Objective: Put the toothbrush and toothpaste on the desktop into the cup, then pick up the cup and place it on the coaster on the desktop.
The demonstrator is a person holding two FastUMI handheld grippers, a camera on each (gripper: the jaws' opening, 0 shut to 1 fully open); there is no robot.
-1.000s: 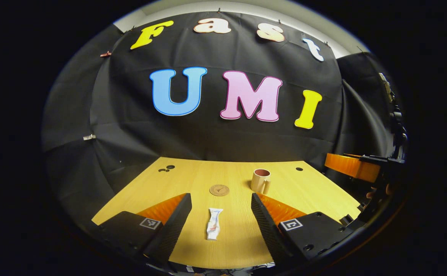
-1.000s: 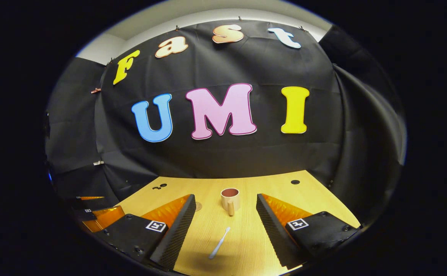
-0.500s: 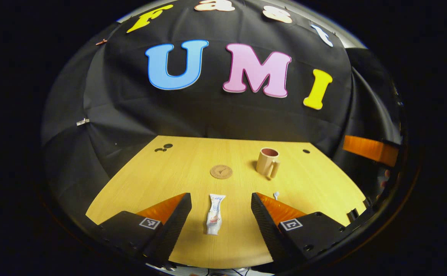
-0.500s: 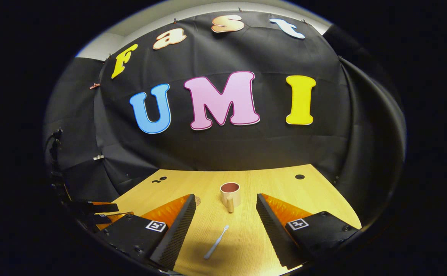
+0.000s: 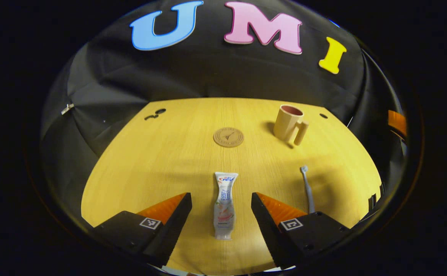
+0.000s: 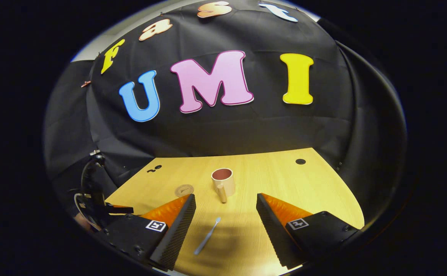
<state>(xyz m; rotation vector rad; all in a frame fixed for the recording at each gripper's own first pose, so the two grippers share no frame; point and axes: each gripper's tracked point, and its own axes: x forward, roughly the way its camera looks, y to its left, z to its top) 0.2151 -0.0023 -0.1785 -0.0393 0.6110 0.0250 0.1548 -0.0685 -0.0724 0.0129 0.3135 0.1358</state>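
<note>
A white toothpaste tube (image 5: 224, 205) lies flat on the wooden desktop (image 5: 162, 161), lengthwise in the gap of my open left gripper (image 5: 220, 203), which hovers above it. Right of it lies a pale toothbrush (image 5: 307, 188), head pointing away. A beige cup (image 5: 287, 124) with its handle toward me stands far right, and a round cork coaster (image 5: 228, 137) lies at the middle. In the right gripper view the toothbrush (image 6: 207, 240) lies between the fingers of my open right gripper (image 6: 225, 205), with the cup (image 6: 223, 183) and the coaster (image 6: 184, 190) beyond it.
Small dark holes mark the desktop at the far left (image 5: 155, 113) and far right (image 5: 323, 115). The black cloth wall rises just behind the desk. The left gripper's body and cable (image 6: 93, 195) stand at the left of the right gripper view.
Both views have tilted downward and closer to the desk. In the left gripper view the toothpaste sits deeper between the fingers and the toothbrush has come into sight. Both grippers stay open.
</note>
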